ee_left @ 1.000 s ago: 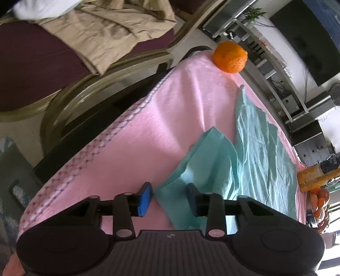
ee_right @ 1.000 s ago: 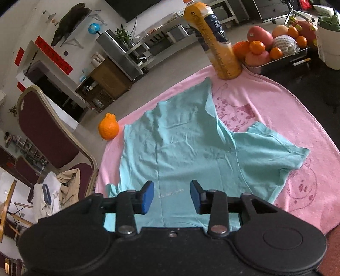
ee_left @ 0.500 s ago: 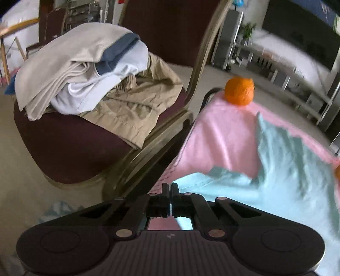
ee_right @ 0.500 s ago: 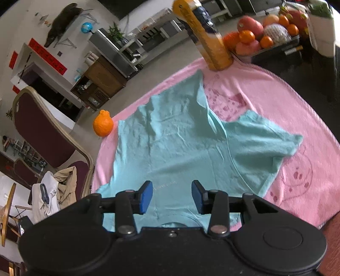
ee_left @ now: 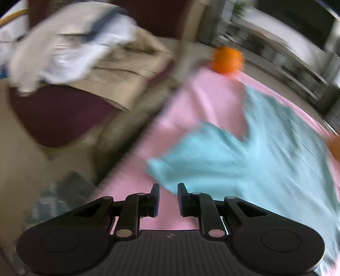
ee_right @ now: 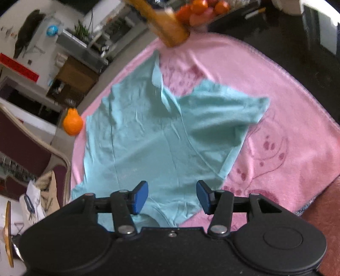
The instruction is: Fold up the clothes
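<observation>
Pink blanket [ee_right: 265, 89] under teal shirt [ee_right: 161, 135]; chair [ee_left: 59, 114] beside.

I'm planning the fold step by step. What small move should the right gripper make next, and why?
Probably lower the right gripper onto the teal shirt collar edge below it and close. Its jaws stand open and empty above the spread shirt on the pink towel.

Bare pink fleece blanket [ee_right: 282, 102] to my right of the spread teal cotton T-shirt [ee_right: 153, 135]: open passage. Far edge blocked by a tall orange-yellow bottle [ee_right: 167, 27] and a pile of fruit [ee_right: 201, 8]. Round orange fruit [ee_right: 72, 124] sits at the left corner. Maroon chair heaped with clothes [ee_left: 70, 51] crowds the surface's left side.
</observation>
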Available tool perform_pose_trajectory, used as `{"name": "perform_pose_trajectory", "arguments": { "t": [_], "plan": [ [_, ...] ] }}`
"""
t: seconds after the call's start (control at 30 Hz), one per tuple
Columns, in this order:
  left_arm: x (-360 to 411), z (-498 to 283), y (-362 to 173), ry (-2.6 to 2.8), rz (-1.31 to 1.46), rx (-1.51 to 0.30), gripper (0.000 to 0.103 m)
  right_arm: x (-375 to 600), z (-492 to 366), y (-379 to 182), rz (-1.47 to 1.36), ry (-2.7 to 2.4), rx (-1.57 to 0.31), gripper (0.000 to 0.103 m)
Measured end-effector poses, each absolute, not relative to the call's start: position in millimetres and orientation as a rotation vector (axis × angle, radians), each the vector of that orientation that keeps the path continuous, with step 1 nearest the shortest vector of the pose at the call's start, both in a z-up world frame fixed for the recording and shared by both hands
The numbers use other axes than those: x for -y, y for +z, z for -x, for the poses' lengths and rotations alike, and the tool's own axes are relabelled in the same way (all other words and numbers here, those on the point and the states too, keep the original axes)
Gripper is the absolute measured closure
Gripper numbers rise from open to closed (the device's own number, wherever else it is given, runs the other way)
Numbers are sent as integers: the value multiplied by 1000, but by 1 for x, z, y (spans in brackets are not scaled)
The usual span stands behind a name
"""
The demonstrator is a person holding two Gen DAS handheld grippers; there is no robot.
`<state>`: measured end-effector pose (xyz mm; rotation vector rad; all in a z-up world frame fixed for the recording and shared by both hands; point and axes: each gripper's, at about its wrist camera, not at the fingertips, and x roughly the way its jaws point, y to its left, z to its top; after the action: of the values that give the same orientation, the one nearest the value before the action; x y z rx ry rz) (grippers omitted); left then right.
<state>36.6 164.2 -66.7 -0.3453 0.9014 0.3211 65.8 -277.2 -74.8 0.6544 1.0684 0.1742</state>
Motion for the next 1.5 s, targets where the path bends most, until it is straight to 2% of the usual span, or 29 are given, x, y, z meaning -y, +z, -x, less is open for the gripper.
{"name": "perform_pose_trajectory", "arguments": {
  "t": [0.07,0.17,0.2,0.3,0.4,0.57,0.77,0.9,0.97,1.03,1.07,1.17,1.23,1.27,1.33,1.37,1.4,1.5],
  "plan": [
    [-133,-43,-70,205,270,-925,88,261,-74,-83,-580,215,-1093,84],
    [-95,-52,-87,108,168,-978,86,233,-79,-93,-428,268,-1102,87],
    [-89,-53,-96,97,154,-1009,87,224,-80,-96,-371,284,-1100,87],
    [-79,-46,-104,99,74,-1028,80,209,-75,-111,-235,297,-1121,89],
    [-89,-42,-103,120,68,-1061,80,220,-61,-114,-234,318,-1115,92],
    [-115,-46,-70,150,139,-977,86,242,-65,-94,-311,290,-1103,90],
    [-121,-90,-15,103,204,-792,86,264,-106,-23,-505,363,-868,90],
    [-116,-138,-20,89,212,-783,86,269,-158,-9,-683,400,-791,88],
    [-112,-167,-39,86,210,-829,87,267,-186,-21,-723,395,-787,81],
    [-107,-194,-66,69,211,-889,91,263,-214,-47,-746,357,-825,78],
    [-105,-207,-79,60,211,-919,95,261,-226,-65,-766,346,-868,79],
    [-102,-234,-110,50,189,-936,95,256,-261,-119,-829,316,-1006,90],
    [-114,-242,-117,100,227,-891,93,252,-276,-145,-824,318,-1074,91],
    [-122,-245,-117,138,256,-871,93,256,-281,-155,-843,321,-1070,102],
    [-141,-247,-115,235,313,-843,93,276,-285,-162,-896,261,-972,103],
    [-148,-249,-112,288,312,-841,101,288,-286,-163,-934,200,-928,103],
    [-149,-250,-106,299,299,-822,103,302,-286,-164,-973,134,-884,102],
    [-138,-260,-88,196,260,-775,103,307,-291,-147,-951,139,-814,99]
  ]
}}
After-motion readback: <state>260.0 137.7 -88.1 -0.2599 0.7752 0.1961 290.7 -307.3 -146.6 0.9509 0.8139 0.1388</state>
